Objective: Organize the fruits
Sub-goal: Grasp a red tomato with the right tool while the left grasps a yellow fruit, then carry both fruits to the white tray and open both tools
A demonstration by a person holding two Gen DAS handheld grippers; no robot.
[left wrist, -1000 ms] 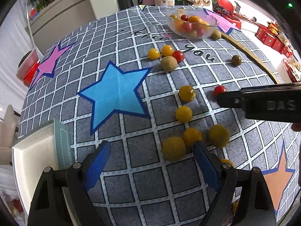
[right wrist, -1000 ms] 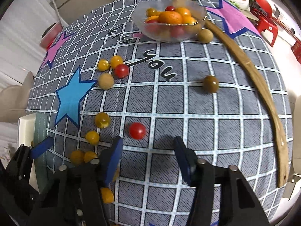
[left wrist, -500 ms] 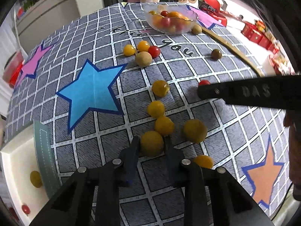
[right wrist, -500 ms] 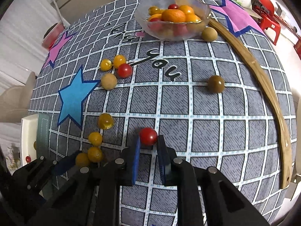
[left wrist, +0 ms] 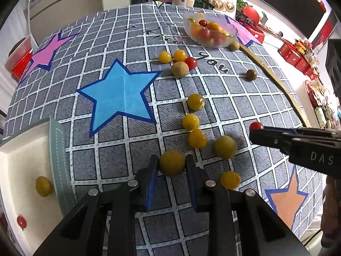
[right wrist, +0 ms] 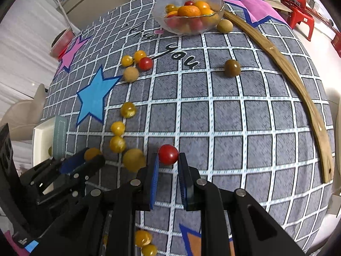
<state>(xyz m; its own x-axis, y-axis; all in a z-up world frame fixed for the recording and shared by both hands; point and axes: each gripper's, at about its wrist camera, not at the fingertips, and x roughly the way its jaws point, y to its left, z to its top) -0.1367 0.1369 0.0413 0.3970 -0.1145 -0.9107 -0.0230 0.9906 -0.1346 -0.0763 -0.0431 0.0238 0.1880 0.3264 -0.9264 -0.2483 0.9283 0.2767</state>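
Note:
My left gripper [left wrist: 171, 163] is shut on a round yellow fruit [left wrist: 171, 163], held just above the grey checked cloth [left wrist: 223, 98]. My right gripper [right wrist: 168, 156] is shut on a red cherry tomato [right wrist: 168, 154]; in the left wrist view that red cherry tomato [left wrist: 255, 125] sits at the tip of the right gripper's black body. Several yellow fruits [left wrist: 190, 122] lie loose on the cloth between both grippers. A glass bowl [left wrist: 210, 32] of mixed fruits stands at the far end. A white tray [left wrist: 23, 166] at the left holds a yellow fruit [left wrist: 43, 186] and a red tomato [left wrist: 21, 221].
A curved wooden strip [right wrist: 298, 89] runs along the cloth's right side. A brown fruit [right wrist: 232, 67] lies alone near it, and a tan fruit [right wrist: 224, 26] rests beside the bowl. A cluster of yellow, red and tan fruits [right wrist: 138, 61] sits mid-cloth. Red stools [right wrist: 298, 15] stand beyond the table.
Both grippers went from wide open to shut: the left closed on the yellow fruit, the right on the red tomato. Both have since shifted slightly with their fruits.

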